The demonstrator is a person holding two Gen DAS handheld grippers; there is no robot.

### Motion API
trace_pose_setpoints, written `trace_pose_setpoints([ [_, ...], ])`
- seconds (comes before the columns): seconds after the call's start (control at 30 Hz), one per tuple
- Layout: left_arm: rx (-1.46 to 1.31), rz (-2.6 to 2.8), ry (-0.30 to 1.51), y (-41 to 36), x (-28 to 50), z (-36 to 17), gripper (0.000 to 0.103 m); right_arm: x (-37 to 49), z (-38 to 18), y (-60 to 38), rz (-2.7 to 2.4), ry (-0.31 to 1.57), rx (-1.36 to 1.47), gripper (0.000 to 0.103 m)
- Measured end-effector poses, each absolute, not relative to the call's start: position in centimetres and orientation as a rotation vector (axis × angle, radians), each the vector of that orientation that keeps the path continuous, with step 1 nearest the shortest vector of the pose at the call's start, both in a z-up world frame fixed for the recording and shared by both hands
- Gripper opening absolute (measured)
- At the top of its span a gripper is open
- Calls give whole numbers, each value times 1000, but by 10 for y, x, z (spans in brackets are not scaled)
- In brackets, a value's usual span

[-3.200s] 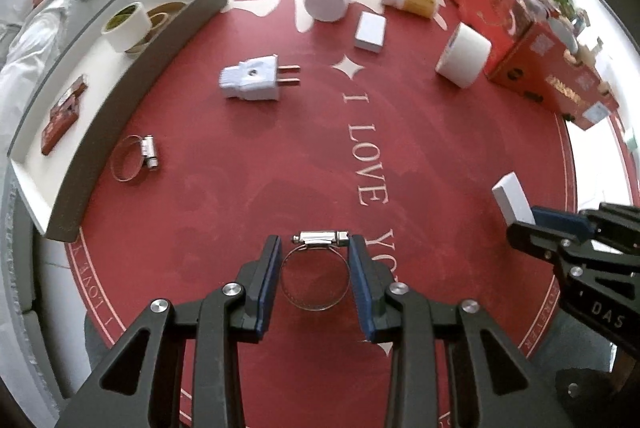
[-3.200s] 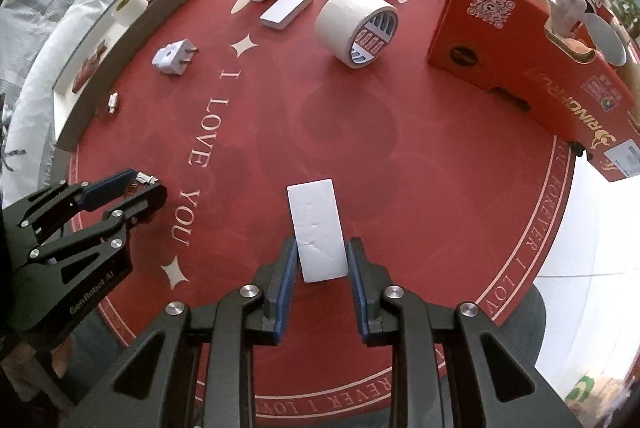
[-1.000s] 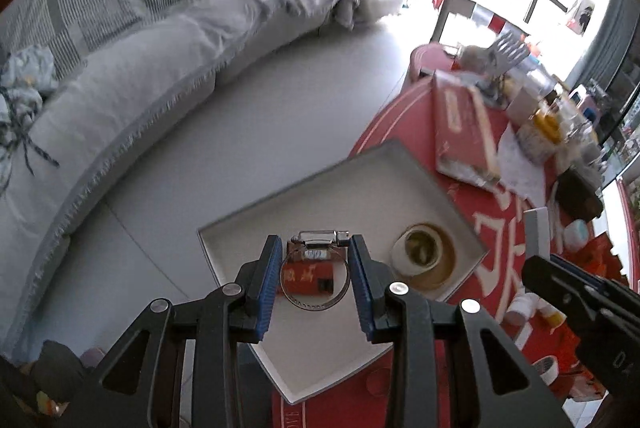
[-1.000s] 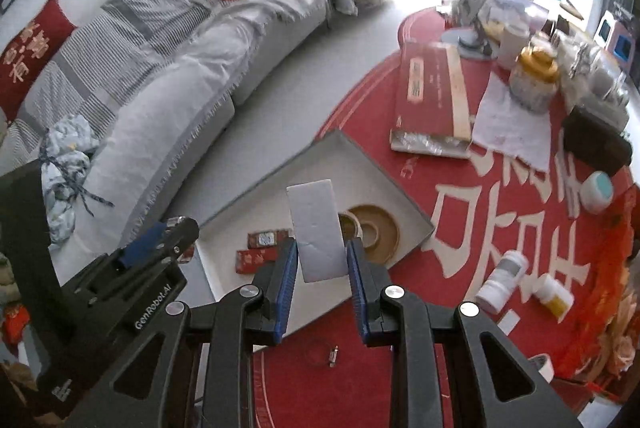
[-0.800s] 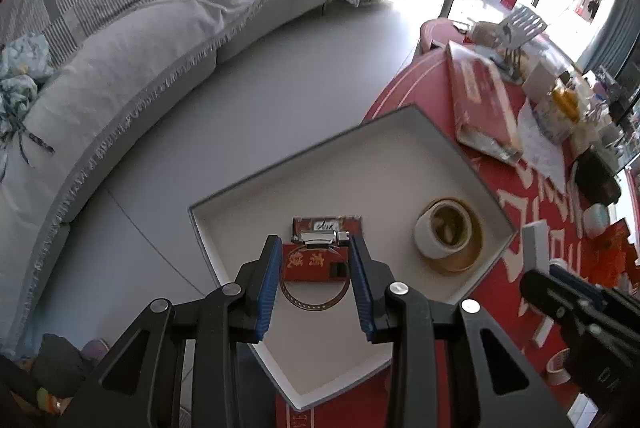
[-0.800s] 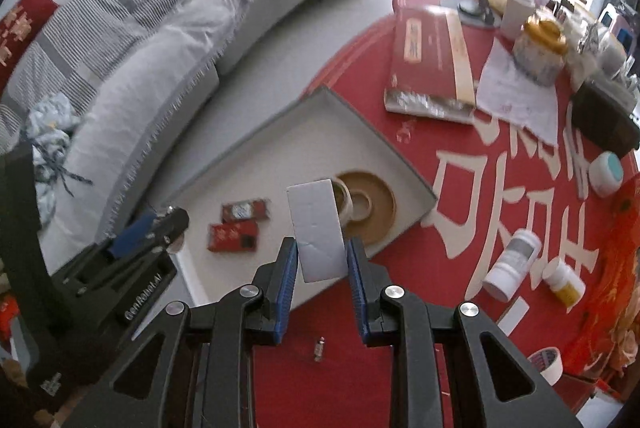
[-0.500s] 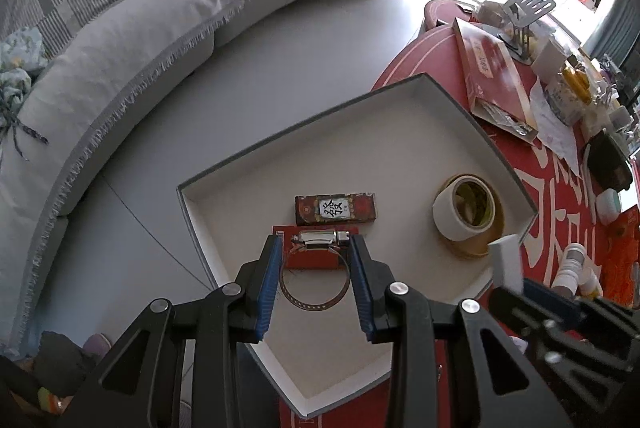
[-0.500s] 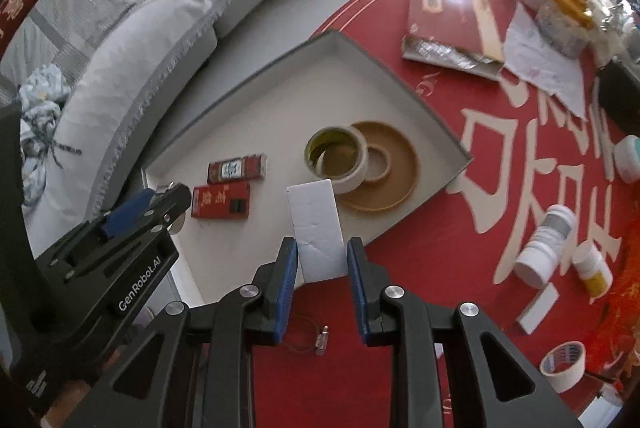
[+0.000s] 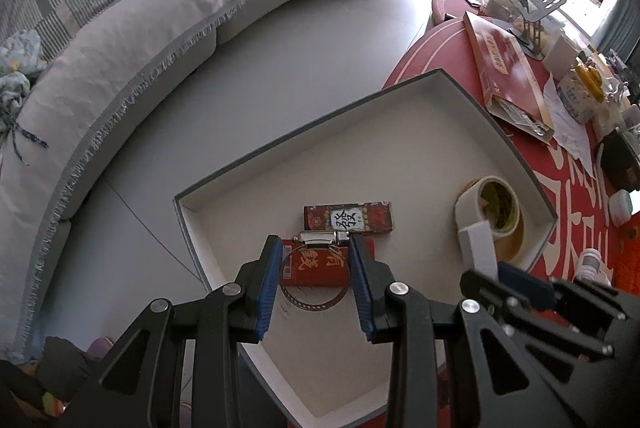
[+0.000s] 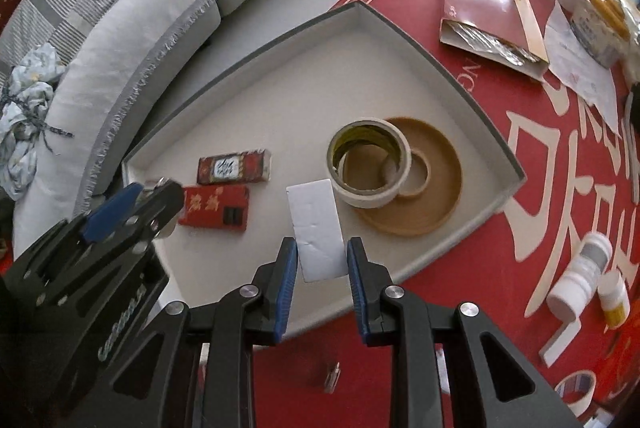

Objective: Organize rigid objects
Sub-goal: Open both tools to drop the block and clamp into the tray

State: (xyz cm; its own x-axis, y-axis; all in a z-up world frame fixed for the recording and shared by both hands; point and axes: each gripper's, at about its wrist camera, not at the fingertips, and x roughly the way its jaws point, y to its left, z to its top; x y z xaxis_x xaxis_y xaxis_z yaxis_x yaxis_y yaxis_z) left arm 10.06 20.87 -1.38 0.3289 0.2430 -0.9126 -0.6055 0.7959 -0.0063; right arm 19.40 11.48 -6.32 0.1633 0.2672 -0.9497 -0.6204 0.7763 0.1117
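My left gripper (image 9: 316, 248) is shut on a metal hose clamp (image 9: 316, 242) and holds it above the white tray (image 9: 400, 116), over a red packet (image 9: 316, 268). A second red box (image 9: 348, 218) lies just beyond. My right gripper (image 10: 321, 256) is shut on a white rectangular block (image 10: 316, 228) above the tray's (image 10: 280, 96) near side, beside the tape rolls (image 10: 368, 160). The right gripper with the block (image 9: 478, 248) shows at the right of the left wrist view; the left gripper (image 10: 132, 204) shows at the left of the right wrist view.
The tray sits on the edge of a round red table (image 10: 540, 148). Two white bottles (image 10: 580, 276), a white block (image 10: 560, 340), a tape roll (image 10: 576, 388), another hose clamp (image 10: 332, 380) and a red book (image 10: 488, 4) lie on it. A grey sofa (image 9: 120, 28) stands beyond the floor.
Both grippers have lowered closer to the tray with their objects still held. The right gripper has moved in over the tray's near side.
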Motion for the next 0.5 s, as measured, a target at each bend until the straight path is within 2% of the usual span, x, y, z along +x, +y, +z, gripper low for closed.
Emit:
trace_pose_setpoints([
  [0.37,-372,547,1111,210,124,-25,37,217,-58,126,617,1174,-370,27],
  [0.43,-354,531,1118,208,126,-28,48,218,-59,122,617,1168,-357,27],
  [0.5,-325,567,1117,207,124,-28,68,217,-60,119,625,1172,-342,32],
])
